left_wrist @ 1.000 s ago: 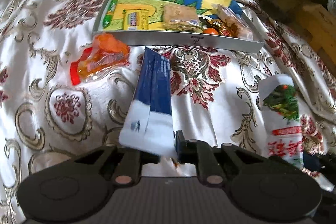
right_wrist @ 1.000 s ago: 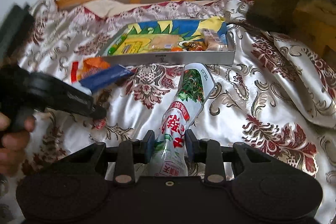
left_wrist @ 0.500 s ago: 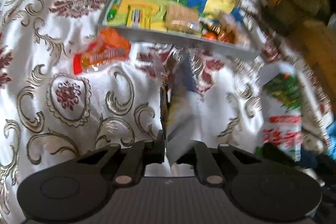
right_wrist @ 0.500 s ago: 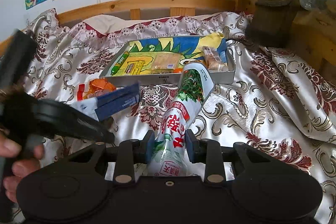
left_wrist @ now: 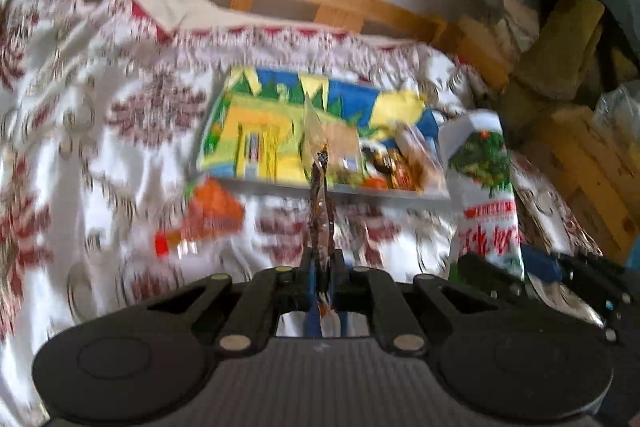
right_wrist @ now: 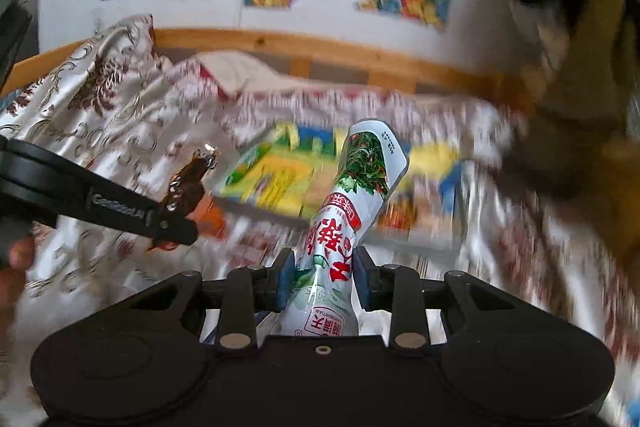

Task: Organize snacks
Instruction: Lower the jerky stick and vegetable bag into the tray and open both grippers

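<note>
Two hand-held grippers grip snacks — left hand-held gripper (left_wrist: 322,269) clamps a thin packet (left_wrist: 320,211), right hand-held gripper (right_wrist: 322,277) pinches a white pouch (right_wrist: 348,215); tray (left_wrist: 320,187) ahead on the bed (left_wrist: 80,147).

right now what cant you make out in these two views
- Left wrist view: the thin packet in the left gripper is seen edge-on, its print unreadable.
- Left wrist view: the snacks in the tray are smeared by motion blur.
- Right wrist view: the white pouch hides part of the tray, and the right gripper hides its bottom end.
</note>
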`<state>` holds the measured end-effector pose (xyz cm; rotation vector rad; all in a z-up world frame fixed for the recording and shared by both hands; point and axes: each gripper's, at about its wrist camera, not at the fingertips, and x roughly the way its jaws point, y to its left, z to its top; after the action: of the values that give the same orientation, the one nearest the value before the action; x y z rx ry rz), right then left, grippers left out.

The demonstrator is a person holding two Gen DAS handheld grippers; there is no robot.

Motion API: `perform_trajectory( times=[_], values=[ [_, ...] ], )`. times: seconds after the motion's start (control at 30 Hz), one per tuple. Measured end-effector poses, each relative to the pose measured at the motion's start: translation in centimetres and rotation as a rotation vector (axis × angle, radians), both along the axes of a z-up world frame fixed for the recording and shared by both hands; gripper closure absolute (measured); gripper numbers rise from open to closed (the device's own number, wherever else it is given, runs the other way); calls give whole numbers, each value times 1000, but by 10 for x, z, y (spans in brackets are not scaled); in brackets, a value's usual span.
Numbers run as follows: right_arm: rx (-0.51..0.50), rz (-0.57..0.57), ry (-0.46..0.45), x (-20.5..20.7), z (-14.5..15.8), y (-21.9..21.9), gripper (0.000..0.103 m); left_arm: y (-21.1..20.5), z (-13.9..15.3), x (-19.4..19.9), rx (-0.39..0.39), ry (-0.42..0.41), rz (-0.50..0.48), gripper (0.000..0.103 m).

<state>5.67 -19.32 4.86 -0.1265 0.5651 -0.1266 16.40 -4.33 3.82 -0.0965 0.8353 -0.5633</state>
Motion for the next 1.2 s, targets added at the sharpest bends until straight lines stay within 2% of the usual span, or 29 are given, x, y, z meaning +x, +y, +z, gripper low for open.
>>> perform_trajectory(
  times=[0.07,0.17,0.3,0.37,0.47,0.53,0.67,0.8,0.9,0.93,0.97,1.03,1.1,1.2],
  values=[
    [-8,30,-68,17,-5,-10,70,-6,4,20,-15,-22,8,97],
    [43,39,-147,46,-13,-29,70,-17,7,53,-45,-47,17,97],
    [83,-6,-166,98,-24,-52,70,-43,1,107,-49,-49,-5,97],
    [91,-18,-138,126,-31,-65,70,-58,-8,136,-46,-23,-15,97],
    [130,-31,-82,152,-43,-84,70,-76,-27,168,-58,58,-35,97],
    [143,-46,-41,164,-52,-93,70,-92,-41,181,-29,94,-65,97],
    [168,-76,5,172,-71,-107,68,-115,-64,191,42,125,-91,97],
    [212,-121,21,175,-83,-119,57,-120,-75,189,65,116,-82,93],
    [195,-128,20,175,-87,-117,42,-121,-77,181,120,80,-61,78],
    [181,-129,14,173,-85,-113,42,-122,-77,178,143,67,-55,67],
    [163,-125,4,171,-83,-110,41,-121,-77,174,171,49,-48,61],
    [116,-115,-18,165,-78,-103,28,-117,-70,167,203,18,-28,43],
    [103,-117,-55,156,-70,-99,24,-110,-61,159,205,-6,-1,35],
    [119,-123,-102,138,-57,-96,19,-93,-41,141,162,-52,33,20]
  ],
)
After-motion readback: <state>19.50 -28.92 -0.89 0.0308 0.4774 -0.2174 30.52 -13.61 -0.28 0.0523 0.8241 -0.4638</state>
